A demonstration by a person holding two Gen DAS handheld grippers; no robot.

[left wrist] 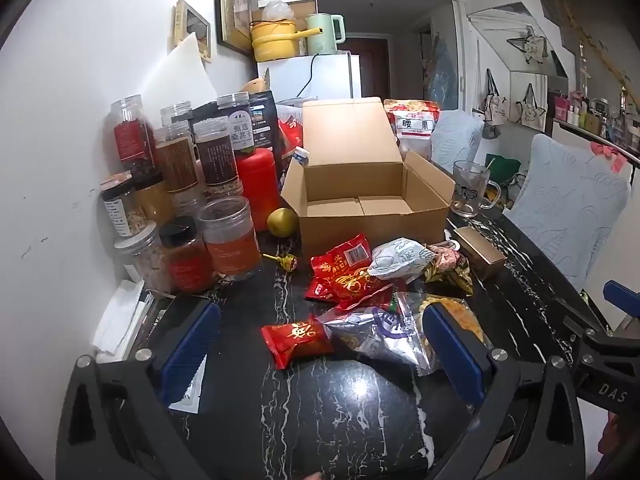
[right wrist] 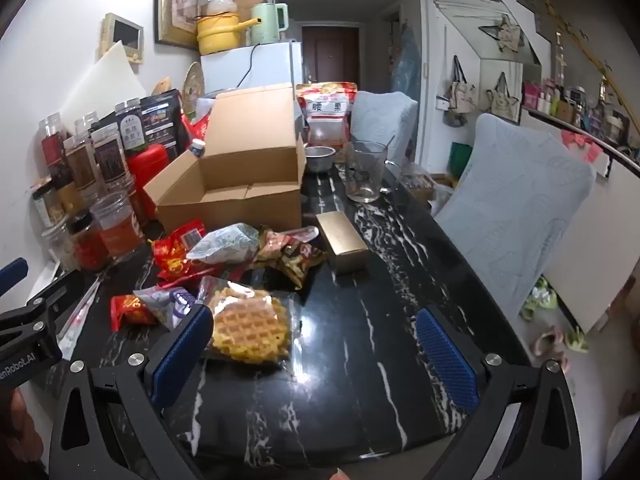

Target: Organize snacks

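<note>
An open, empty cardboard box [left wrist: 372, 196] stands mid-table, also in the right wrist view [right wrist: 240, 184]. In front of it lie loose snack packs: red packets [left wrist: 344, 272], a white-blue pack [left wrist: 400, 258], a silver-purple pack [left wrist: 376, 328], a small red pack [left wrist: 296, 338] and a bagged waffle [right wrist: 250, 326]. My left gripper [left wrist: 320, 344] is open, low over the near snacks, holding nothing. My right gripper [right wrist: 316, 344] is open and empty; its left finger [right wrist: 184, 352] is beside the waffle bag.
Several jars [left wrist: 192, 184] and a red canister [left wrist: 258, 184] crowd the left by the wall. A gold box [right wrist: 342, 242], a glass mug [right wrist: 366, 172], a metal bowl [right wrist: 320, 158] and a cashew bag [right wrist: 329, 114] are at right and back. Cushioned chairs [right wrist: 516, 208] line the right edge.
</note>
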